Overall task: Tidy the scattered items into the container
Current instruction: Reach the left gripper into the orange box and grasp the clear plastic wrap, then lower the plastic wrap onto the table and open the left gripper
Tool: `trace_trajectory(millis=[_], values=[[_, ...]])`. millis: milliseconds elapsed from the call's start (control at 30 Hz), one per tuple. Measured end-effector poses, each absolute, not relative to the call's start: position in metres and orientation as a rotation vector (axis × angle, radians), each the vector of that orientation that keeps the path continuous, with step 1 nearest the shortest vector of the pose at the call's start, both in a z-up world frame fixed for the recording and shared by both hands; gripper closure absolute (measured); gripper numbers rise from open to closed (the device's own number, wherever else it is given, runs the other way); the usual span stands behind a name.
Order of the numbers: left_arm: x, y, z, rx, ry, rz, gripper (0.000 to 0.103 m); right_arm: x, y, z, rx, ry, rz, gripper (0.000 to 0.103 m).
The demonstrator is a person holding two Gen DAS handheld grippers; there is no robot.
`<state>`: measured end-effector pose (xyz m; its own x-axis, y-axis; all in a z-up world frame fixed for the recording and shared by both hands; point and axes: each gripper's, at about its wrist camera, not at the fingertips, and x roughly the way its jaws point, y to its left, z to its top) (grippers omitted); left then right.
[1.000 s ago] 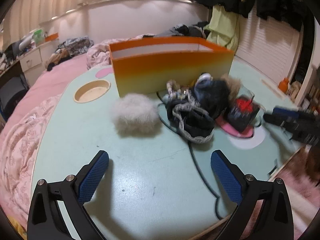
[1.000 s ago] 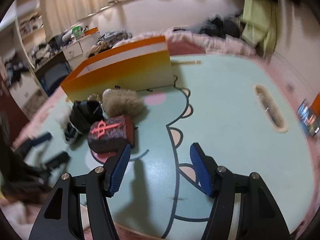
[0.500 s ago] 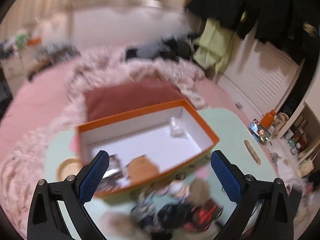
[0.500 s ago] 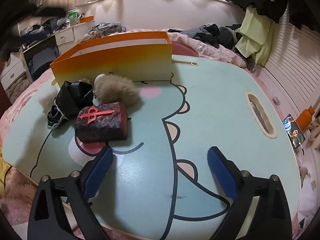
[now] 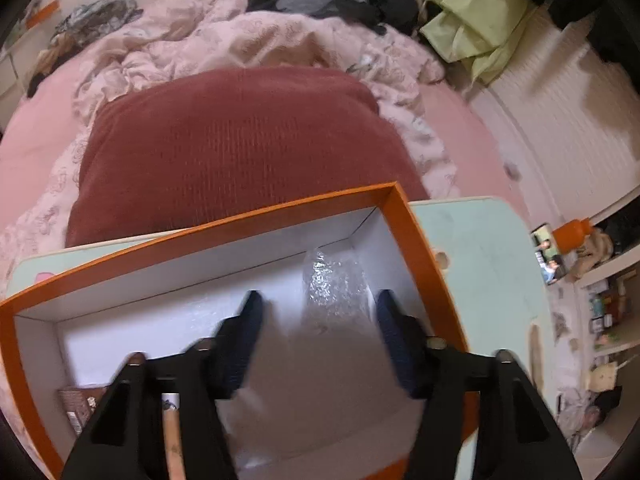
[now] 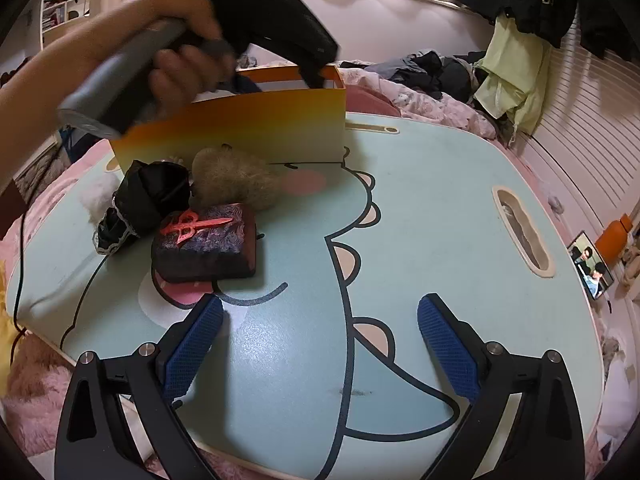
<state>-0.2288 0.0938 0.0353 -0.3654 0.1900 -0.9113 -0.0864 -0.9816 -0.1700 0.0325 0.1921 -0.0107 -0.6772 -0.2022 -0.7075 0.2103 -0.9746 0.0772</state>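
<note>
My left gripper (image 5: pixel 318 320) hangs over the inside of the orange box (image 5: pixel 416 240), pointing steeply down, its jaws closing. A clear bubble-wrap piece (image 5: pixel 336 280) lies on the white floor below the gap; the pads press on nothing. A brown packet (image 5: pixel 76 404) and a stick (image 5: pixel 172 432) lie at the box's near left. In the right wrist view a hand (image 6: pixel 172 52) holds that gripper above the orange box (image 6: pixel 248 128). My right gripper (image 6: pixel 320 340) stands open over the table, just right of a dark block with a red ornament (image 6: pixel 208 248). A tan fur ball (image 6: pixel 236 180), black lace cloth (image 6: pixel 148 196) and white fluff (image 6: pixel 94 192) lie before the box.
The pale green table (image 6: pixel 420 200) has a slot handle (image 6: pixel 520 232) at the right. A dark red cushion (image 5: pixel 236 140) and pink bedding lie behind the box. A phone (image 6: pixel 590 266) and an orange bottle (image 6: pixel 616 240) sit on the floor to the right.
My left gripper has swung from low over the table up and over the orange box, and its jaws have narrowed. The right gripper's jaws widened early on; it has stayed put.
</note>
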Motion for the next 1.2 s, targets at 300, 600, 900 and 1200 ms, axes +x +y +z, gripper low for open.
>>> trace_trajectory(millis=[300,600,900,1200], values=[[-0.208,0.076,0.059,-1.487,-0.202,2.484,0.078,0.032,0.193,-0.011,1.129,0.013,-2.686,0.004],[-0.092,0.037,0.124,-1.122,-0.219,2.428,0.078,0.031,0.193,-0.012,1.131,0.016,-2.682,0.004],[-0.033,-0.023,0.058,-1.228,-0.363,2.498,0.078,0.031,0.193,-0.012,1.133,0.019,-2.679,0.003],[-0.027,-0.036,0.034,-1.272,-0.362,2.564,0.059,0.03,0.193,-0.013,1.134,0.021,-2.677,0.003]])
